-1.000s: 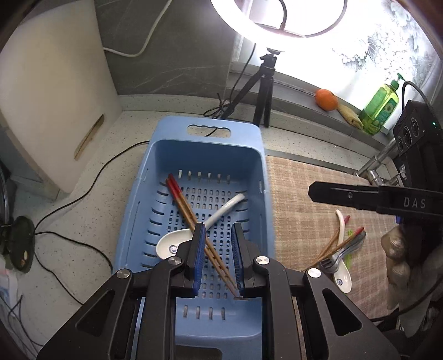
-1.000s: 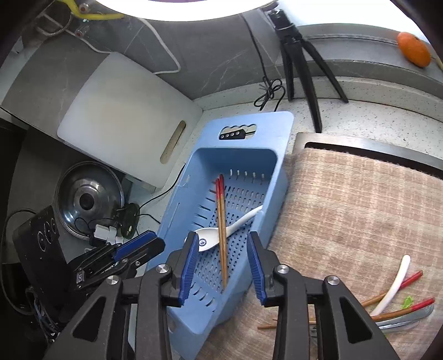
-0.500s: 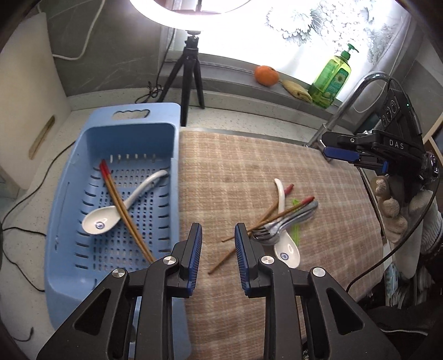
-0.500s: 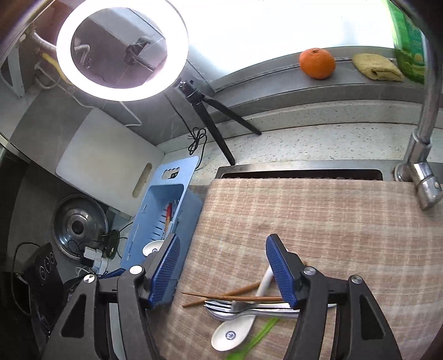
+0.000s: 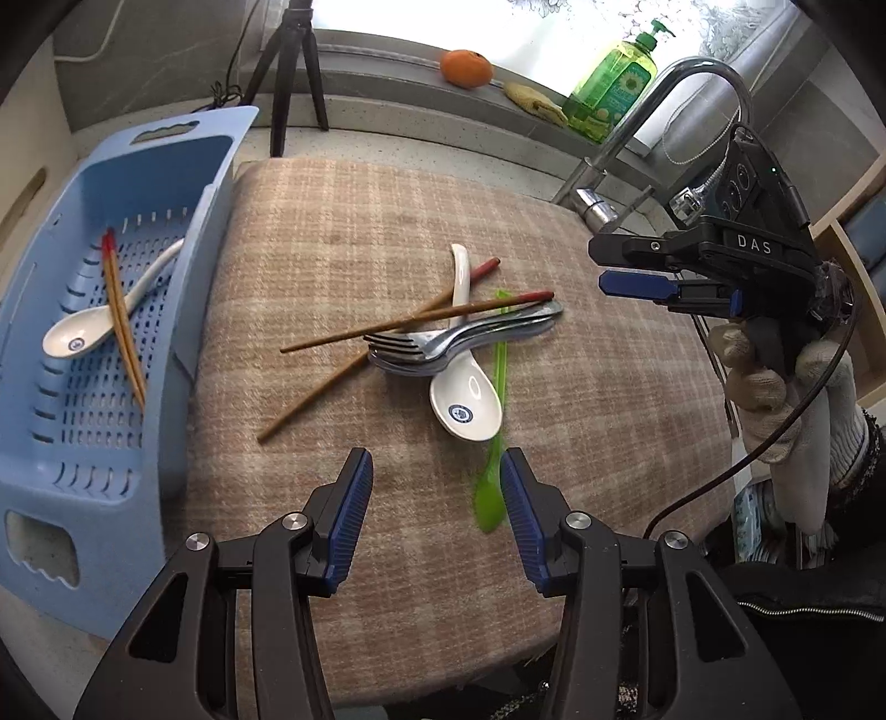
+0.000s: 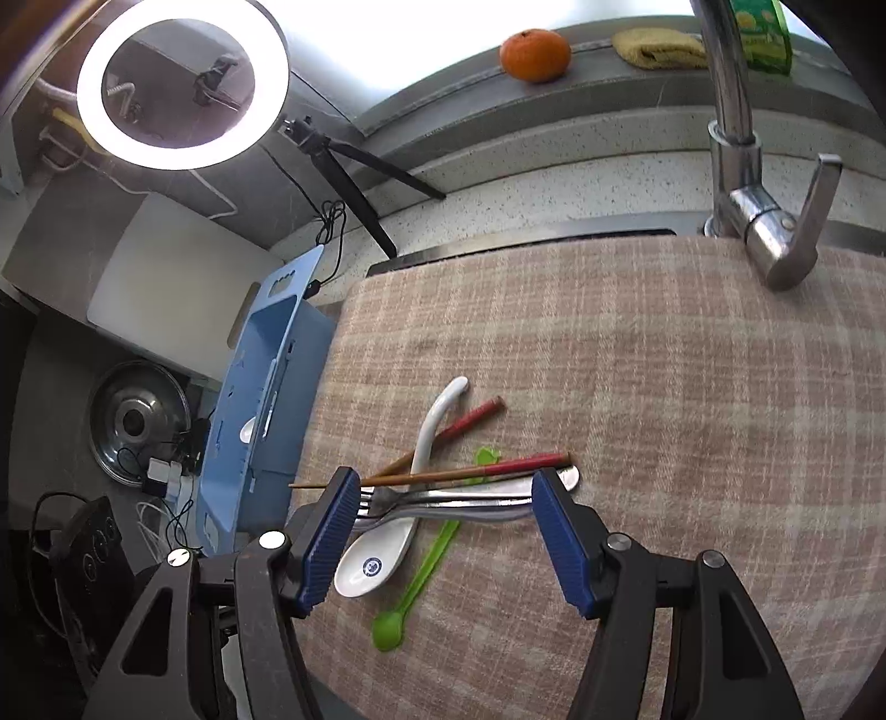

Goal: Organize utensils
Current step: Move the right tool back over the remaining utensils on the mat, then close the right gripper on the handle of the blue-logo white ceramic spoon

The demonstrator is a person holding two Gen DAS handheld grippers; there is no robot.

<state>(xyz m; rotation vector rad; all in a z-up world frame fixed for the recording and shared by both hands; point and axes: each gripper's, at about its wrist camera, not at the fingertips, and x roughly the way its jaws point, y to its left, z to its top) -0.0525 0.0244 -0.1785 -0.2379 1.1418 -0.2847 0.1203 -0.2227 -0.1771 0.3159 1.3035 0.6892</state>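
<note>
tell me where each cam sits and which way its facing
Left wrist: on the left gripper, angled down at the utensil pile on the plaid mat, blue basket alongside; shows its own open fingers, plus the right gripper in a gloved hand.
Right wrist: on the right gripper, above the forks; shows only its own open fingers.
Shared: white spoon, green spoon, faucet, orange.

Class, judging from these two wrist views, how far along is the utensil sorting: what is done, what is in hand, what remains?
Done: one white spoon and a chopstick pair lie in the blue basket. In hand: nothing; left gripper and right gripper are open above the cloth. Left: forks, another white spoon, two chopsticks, green spoon.
</note>
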